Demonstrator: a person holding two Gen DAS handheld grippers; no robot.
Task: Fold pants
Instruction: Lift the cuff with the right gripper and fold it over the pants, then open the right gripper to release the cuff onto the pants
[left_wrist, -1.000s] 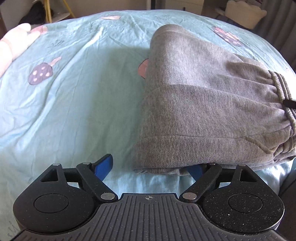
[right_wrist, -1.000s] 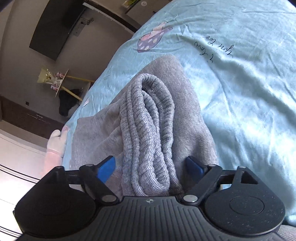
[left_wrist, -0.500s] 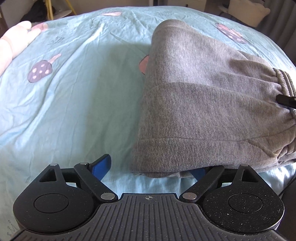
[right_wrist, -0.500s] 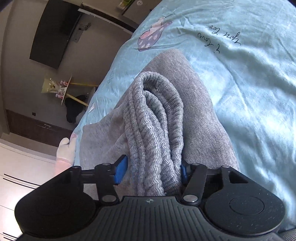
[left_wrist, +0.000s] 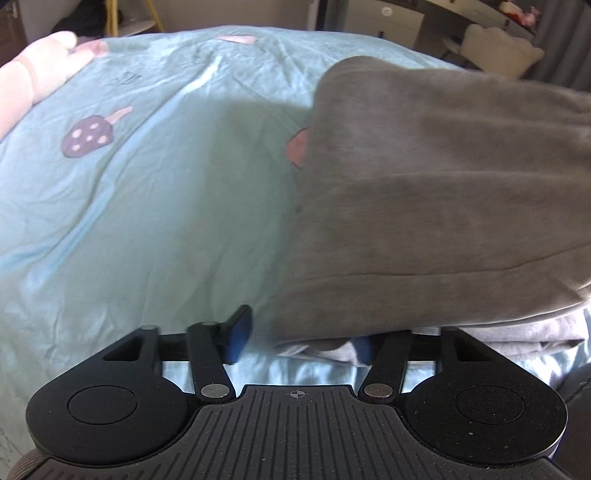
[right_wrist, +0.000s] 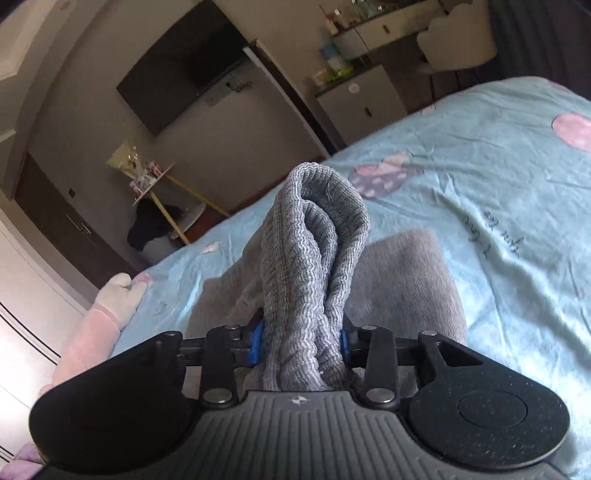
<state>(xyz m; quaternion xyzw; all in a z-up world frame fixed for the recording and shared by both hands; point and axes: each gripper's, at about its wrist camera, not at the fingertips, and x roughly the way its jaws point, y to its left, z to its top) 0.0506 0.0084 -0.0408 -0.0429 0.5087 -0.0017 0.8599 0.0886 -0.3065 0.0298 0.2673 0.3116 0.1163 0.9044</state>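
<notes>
Left wrist view: the grey pants (left_wrist: 424, 206) lie folded on the bed (left_wrist: 147, 221), over its light blue sheet with purple mushroom prints, and they look smeared and soft-edged here. The left tongs (left_wrist: 299, 334) stand wide apart at the near hem; the left blue pad (left_wrist: 239, 332) is bare above the sheet, while the other pad is mostly buried under the overhanging cloth, so whether it touches the fabric cannot be told. The pants run off the right edge of the picture. In the right wrist view the right tongs (right_wrist: 301, 341) are pinched narrow on the ribbed waistband (right_wrist: 314, 266), which stands up bunched between the pads and hides most of both. A pale plush toy (right_wrist: 107, 310) lies at the bed's far left.
</notes>
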